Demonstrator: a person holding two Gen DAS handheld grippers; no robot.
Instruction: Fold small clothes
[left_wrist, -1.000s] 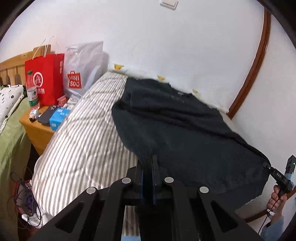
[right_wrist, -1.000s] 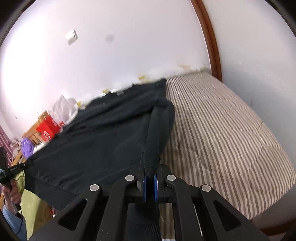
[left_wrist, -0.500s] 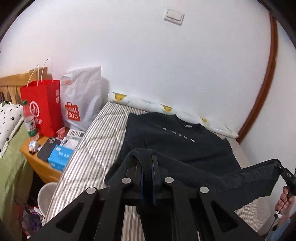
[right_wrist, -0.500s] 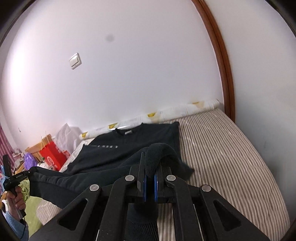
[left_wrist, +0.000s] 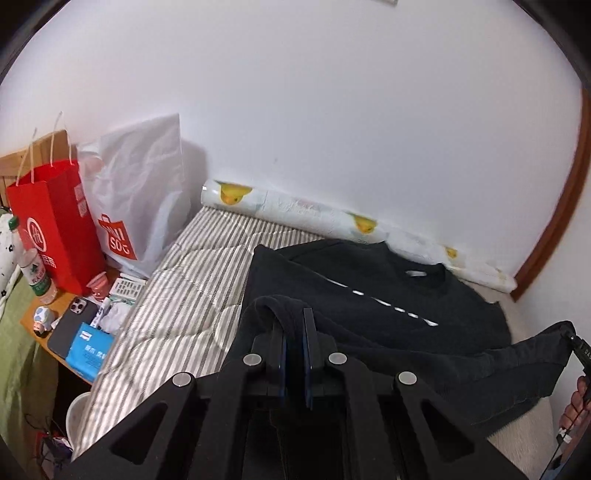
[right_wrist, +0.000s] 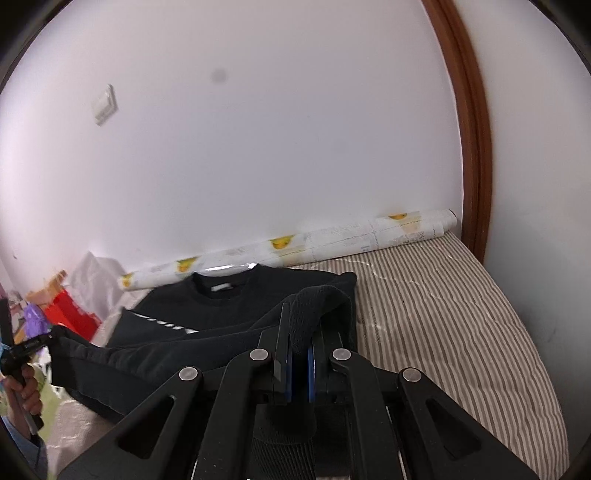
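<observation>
While the black sweater (left_wrist: 388, 306) lies with its collar toward the wall on the striped bed (left_wrist: 184, 295), its lower hem is lifted off the mattress and hangs stretched between the two tongs. The left tongs (left_wrist: 294, 325) are closed on one corner of the hem, and the cloth loops over the fingertips. The right tongs (right_wrist: 299, 325) pinch the other corner in the same way, with a fold of fabric standing up between the blue pads (right_wrist: 311, 373). A roll of paper with yellow ducks (right_wrist: 295, 245) rests along the wall behind the collar. Beside the bed, a red paper bag (left_wrist: 55, 225) and a white plastic bag (left_wrist: 140, 206) stand by a small wooden surface (left_wrist: 33, 317) with a phone (left_wrist: 72, 325).
</observation>
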